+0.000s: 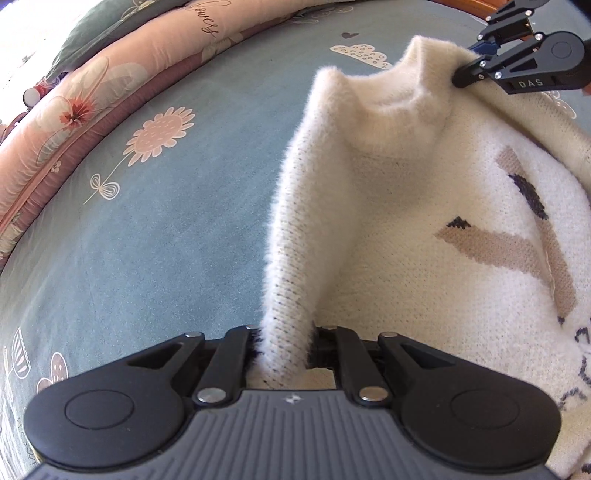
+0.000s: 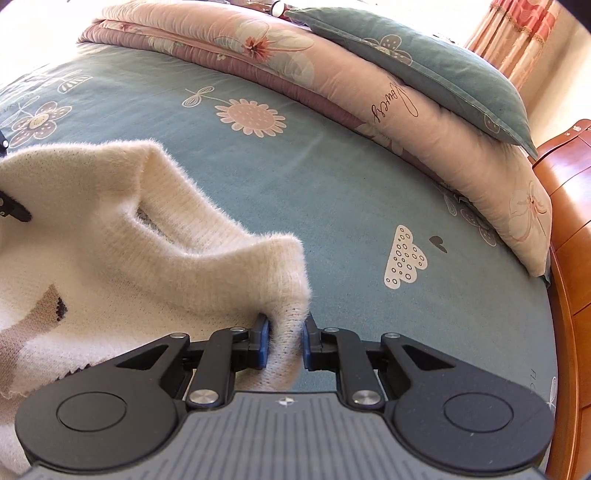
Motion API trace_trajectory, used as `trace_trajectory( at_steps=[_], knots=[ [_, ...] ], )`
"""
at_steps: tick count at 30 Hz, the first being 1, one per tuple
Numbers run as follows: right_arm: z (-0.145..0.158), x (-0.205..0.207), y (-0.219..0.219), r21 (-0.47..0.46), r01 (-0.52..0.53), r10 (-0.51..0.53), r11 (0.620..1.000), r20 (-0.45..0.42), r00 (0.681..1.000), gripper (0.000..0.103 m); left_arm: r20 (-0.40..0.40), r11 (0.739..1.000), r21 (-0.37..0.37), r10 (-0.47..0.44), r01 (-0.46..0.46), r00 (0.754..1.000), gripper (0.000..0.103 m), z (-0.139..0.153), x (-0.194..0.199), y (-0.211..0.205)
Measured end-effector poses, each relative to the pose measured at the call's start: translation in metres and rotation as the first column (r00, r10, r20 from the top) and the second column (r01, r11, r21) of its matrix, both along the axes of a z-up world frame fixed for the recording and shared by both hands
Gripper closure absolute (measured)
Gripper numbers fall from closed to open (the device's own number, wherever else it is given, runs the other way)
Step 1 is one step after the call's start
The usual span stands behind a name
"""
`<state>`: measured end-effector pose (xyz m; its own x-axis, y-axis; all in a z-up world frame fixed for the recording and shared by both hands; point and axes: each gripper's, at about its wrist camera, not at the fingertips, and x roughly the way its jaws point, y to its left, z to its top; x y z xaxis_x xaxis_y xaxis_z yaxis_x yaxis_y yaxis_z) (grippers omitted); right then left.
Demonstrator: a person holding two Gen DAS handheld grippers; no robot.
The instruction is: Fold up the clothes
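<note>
A fuzzy cream sweater [image 1: 424,221] with tan and dark pattern lies on the blue-green flowered bedsheet [image 1: 147,240]. My left gripper [image 1: 284,347] is shut on a fold of the sweater's shoulder edge. My right gripper [image 2: 286,339] is shut on the other shoulder beside the collar [image 2: 177,221]; it also shows in the left wrist view [image 1: 465,74] at the top right, pinching the knit. The sweater's collar [image 1: 399,107] stands up between the two grips. The sweater's lower part is out of view.
A folded pink floral quilt [image 2: 295,55] and a blue-green pillow [image 2: 424,62] lie along the far side of the bed. A wooden bed frame [image 2: 569,221] stands at the right. Pink curtains [image 2: 517,33] hang behind.
</note>
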<state>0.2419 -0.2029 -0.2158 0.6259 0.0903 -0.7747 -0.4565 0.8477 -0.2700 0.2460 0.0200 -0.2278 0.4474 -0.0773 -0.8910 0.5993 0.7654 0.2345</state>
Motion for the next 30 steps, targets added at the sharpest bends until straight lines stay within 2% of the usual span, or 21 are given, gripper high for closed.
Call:
trace_trajectory(
  at_steps=[8, 10, 13, 14, 16, 19, 24, 30],
  knots=[
    [-0.005, 0.059, 0.018, 0.025, 0.068, -0.070, 0.997, 0.099, 0.993, 0.085, 0.080, 0.992, -0.030, 0.127, -0.125, 0.989, 0.097, -0.011, 0.038, 0.004],
    [-0.012, 0.065, 0.022, 0.019, 0.078, -0.080, 0.997, 0.094, 0.992, 0.085, 0.083, 0.990, -0.030, 0.138, -0.136, 0.987, 0.095, -0.018, 0.040, 0.003],
    [-0.026, 0.069, 0.022, 0.023, 0.101, -0.102, 0.995, 0.048, 0.994, 0.083, 0.096, 0.992, -0.012, 0.129, -0.128, 0.987, 0.087, -0.026, 0.037, 0.001],
    [-0.030, 0.068, 0.021, 0.023, 0.110, -0.111, 0.994, 0.041, 0.993, 0.081, 0.104, 0.993, -0.003, 0.116, -0.117, 0.988, 0.087, -0.027, 0.035, 0.000],
    [-0.035, 0.064, 0.018, 0.023, 0.125, -0.125, 0.992, 0.035, 0.991, 0.066, 0.113, 0.995, 0.014, 0.096, -0.099, 0.989, 0.086, -0.029, 0.032, -0.002],
    [-0.033, 0.057, 0.011, 0.042, 0.142, -0.143, 0.989, 0.028, 0.989, 0.059, 0.104, 0.995, 0.016, 0.099, -0.101, 0.990, 0.086, -0.027, 0.031, -0.003],
    [-0.023, 0.042, -0.001, 0.078, 0.154, -0.155, 0.985, 0.006, 0.988, 0.055, 0.067, 0.983, -0.034, 0.184, -0.182, 0.981, 0.085, -0.015, 0.036, 0.005],
    [-0.017, 0.006, -0.015, 0.108, 0.175, -0.171, 0.979, -0.043, 0.984, 0.053, 0.063, 0.967, -0.077, 0.248, -0.243, 0.967, 0.083, 0.003, 0.031, 0.017]
  ],
)
